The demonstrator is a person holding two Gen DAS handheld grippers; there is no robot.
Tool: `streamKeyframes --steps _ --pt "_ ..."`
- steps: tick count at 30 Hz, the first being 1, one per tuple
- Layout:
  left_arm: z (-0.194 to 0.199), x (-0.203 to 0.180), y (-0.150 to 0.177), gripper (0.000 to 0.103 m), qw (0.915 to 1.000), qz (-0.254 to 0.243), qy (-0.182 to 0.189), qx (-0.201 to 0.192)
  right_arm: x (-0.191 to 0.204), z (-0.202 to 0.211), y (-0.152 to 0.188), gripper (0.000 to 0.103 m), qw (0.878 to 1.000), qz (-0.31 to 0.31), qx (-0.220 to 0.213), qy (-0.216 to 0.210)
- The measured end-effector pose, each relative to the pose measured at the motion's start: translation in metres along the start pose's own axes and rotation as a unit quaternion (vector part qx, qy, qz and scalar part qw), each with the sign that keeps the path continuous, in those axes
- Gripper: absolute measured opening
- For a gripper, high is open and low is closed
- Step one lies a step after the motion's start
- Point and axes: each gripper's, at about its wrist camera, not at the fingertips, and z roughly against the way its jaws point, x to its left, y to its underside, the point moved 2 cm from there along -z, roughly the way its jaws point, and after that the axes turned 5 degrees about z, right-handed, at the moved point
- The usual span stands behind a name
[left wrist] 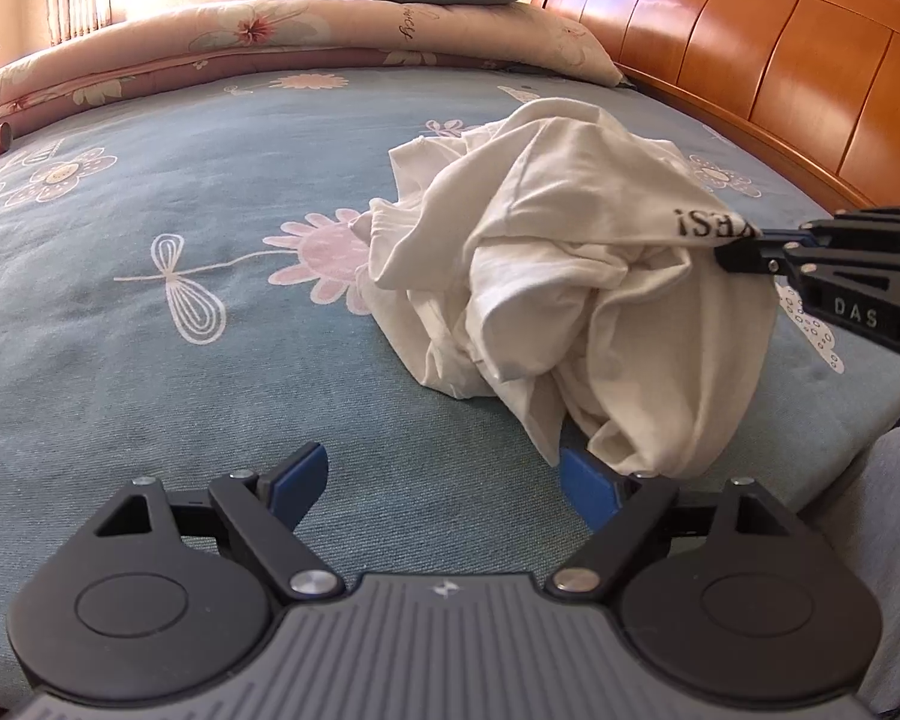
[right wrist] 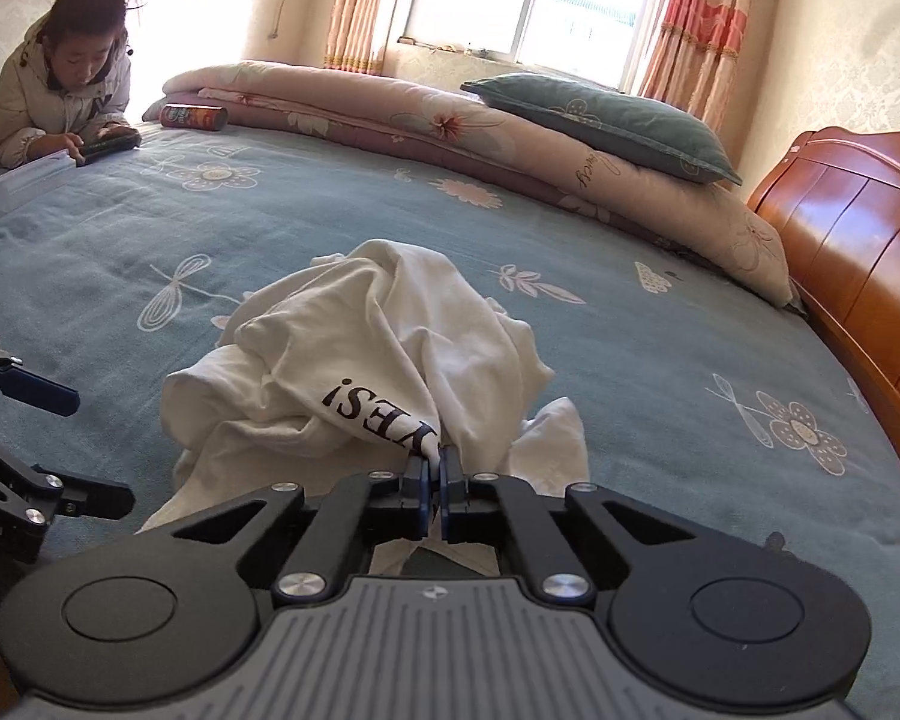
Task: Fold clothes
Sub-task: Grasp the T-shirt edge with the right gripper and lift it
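Observation:
A crumpled white T-shirt point(left wrist: 570, 276) with black lettering lies in a heap on the blue flowered bedspread point(left wrist: 150, 360). My right gripper point(right wrist: 437, 461) is shut on a pinch of the white T-shirt point(right wrist: 354, 360) beside the lettering, lifting that fold a little. It enters the left wrist view from the right as my right gripper point(left wrist: 720, 246). My left gripper point(left wrist: 444, 480) stands open low over the bedspread, nothing between its fingers; the shirt's near edge drapes over its right finger point(left wrist: 588, 486). My left gripper point(right wrist: 60, 450) also shows at the left edge of the right wrist view.
A folded floral quilt point(right wrist: 390, 114) and a green pillow point(right wrist: 600, 120) lie along the far side of the bed. A wooden headboard point(right wrist: 858, 252) stands at the right. A person point(right wrist: 60, 78) leans on the far left corner, near a can point(right wrist: 193, 116).

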Motion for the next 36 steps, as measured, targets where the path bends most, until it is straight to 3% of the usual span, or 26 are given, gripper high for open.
streamKeyframes --steps 8,11,15,17,20,27,28,31,36 --pt "-0.001 -0.008 0.001 0.084 1.0 -0.008 0.002 0.005 -0.073 -0.003 0.034 0.005 0.99 -0.068 0.053 0.115" --pt "-0.002 -0.012 0.0 0.084 0.9999 -0.012 0.005 0.006 -0.087 -0.007 0.048 0.006 0.983 -0.097 0.077 0.134" --pt "-0.004 -0.016 0.0 0.085 0.9998 -0.012 0.011 0.008 -0.086 -0.002 0.055 0.018 0.986 -0.1 0.07 0.117" --pt "-0.004 -0.018 -0.001 0.085 0.9998 -0.01 0.017 0.008 -0.082 0.001 0.055 0.03 0.987 -0.092 0.065 0.111" --pt "-0.001 -0.021 -0.003 0.085 0.9994 -0.004 0.035 0.005 -0.076 0.007 0.054 0.04 0.99 -0.082 0.058 0.103" --pt "0.014 -0.032 -0.015 0.085 0.9973 -0.013 0.07 -0.017 -0.061 0.026 0.049 0.042 0.996 -0.049 0.029 0.066" --pt "0.014 -0.033 -0.016 0.085 0.9972 -0.016 0.071 -0.017 -0.058 0.029 0.048 0.049 0.997 -0.04 0.023 0.06" --pt "0.009 -0.038 -0.015 0.085 0.9971 -0.018 0.073 -0.007 -0.048 0.037 0.044 0.06 0.999 -0.008 0.003 0.043" --pt "0.001 -0.047 -0.009 0.085 0.9976 -0.029 0.061 0.016 -0.027 0.041 0.032 0.06 0.997 0.063 -0.012 0.047"
